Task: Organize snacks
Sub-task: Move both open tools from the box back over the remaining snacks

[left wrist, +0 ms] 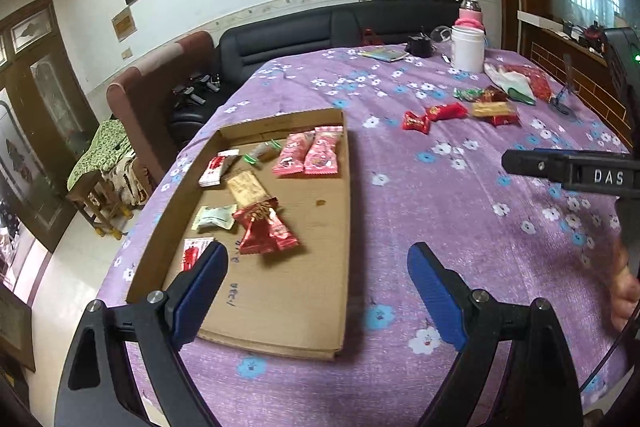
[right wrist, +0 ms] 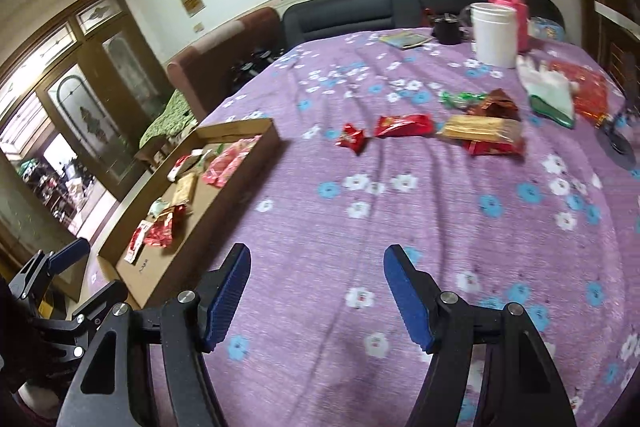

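Note:
A shallow cardboard tray (left wrist: 312, 299) lies on the purple flowered tablecloth and holds several snack packets, among them two pink ones (left wrist: 310, 153) and a red foil one (left wrist: 266, 229). My left gripper (left wrist: 318, 259) is open and empty over the tray's near end. Loose snacks lie farther back: a small red candy (right wrist: 352, 138), a red packet (right wrist: 404, 125), a yellow wafer pack (right wrist: 480, 129). My right gripper (right wrist: 316, 263) is open and empty above bare cloth, to the right of the tray (right wrist: 208, 219). Its side shows in the left wrist view (left wrist: 560, 167).
A white cup (right wrist: 494, 35), a pink bottle (right wrist: 510, 7), a black pot (right wrist: 446, 29) and a plastic bag (right wrist: 550, 91) stand at the table's far end. A dark sofa (left wrist: 300, 35) and a brown armchair (left wrist: 160, 83) stand beyond the table's left edge.

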